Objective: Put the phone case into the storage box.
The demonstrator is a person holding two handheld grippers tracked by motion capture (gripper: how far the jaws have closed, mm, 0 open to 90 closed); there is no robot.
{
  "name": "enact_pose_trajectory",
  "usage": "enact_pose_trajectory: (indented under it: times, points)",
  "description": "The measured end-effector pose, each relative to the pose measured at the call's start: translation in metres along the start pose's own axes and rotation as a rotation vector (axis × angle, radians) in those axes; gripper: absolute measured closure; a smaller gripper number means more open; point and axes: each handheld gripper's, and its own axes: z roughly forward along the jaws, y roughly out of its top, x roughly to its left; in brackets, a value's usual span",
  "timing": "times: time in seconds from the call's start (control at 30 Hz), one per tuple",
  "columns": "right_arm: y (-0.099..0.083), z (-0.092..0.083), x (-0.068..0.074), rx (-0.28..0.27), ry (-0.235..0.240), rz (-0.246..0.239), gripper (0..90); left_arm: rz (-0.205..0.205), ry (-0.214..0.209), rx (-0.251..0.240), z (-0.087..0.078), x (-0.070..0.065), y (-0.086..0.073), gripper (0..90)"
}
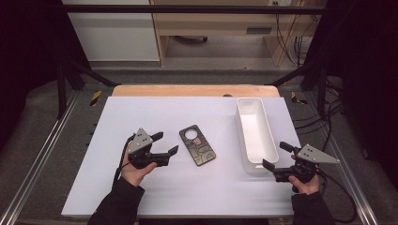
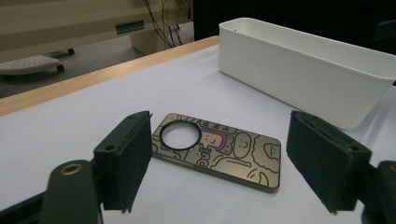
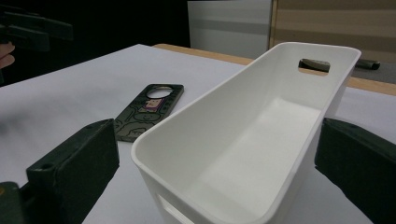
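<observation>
1. Black padded jaws of the left gripper point(image 2: 219, 163) fill the bottom of the left gripper view, standing apart on either side of the phone case point(image 2: 219, 149) with nothing pressed between them.
2. That phone case, a dark patterned shell with a round camera hole, lies flat on the white table point(image 1: 141, 187) at the middle of the high view, just left of the white bin point(image 1: 256, 136) and apart from it.
3. Judging by this, the pick-up has not yet happened: the case is untouched and the bin is empty, so grasping, lifting and dropping it in all seem to remain.
4. Left hand point(image 1: 136, 171) sits at lower centre-left of the high view, holding its gripper level and aimed rightward at the case.
5. Right gripper point(image 1: 274, 161) at lower right straddles the near end of the bin, jaws wide and gripping nothing; whether they touch its walls cannot be told.
</observation>
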Motion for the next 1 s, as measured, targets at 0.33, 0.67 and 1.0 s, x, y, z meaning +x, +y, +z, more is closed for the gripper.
enact_pose_trajectory:
  times: [0.33, 0.67, 1.0]
  points:
    - [0.0, -0.001, 0.0, -0.002, 0.001, 0.0, 0.3, -0.003, -0.04, 0.008, 0.028, -0.011, 0.011, 38.2]
    - [0.0, -0.001, 0.0, -0.001, 0.002, 0.0, 0.3, 0.032, -0.05, 0.023, 0.045, -0.02, 0.017, 51.0]
    - [0.0, -0.001, 0.0, 0.0, 0.001, -0.001, 0.3, 0.019, -0.051, 0.053, 0.065, -0.025, 0.018, 69.6]
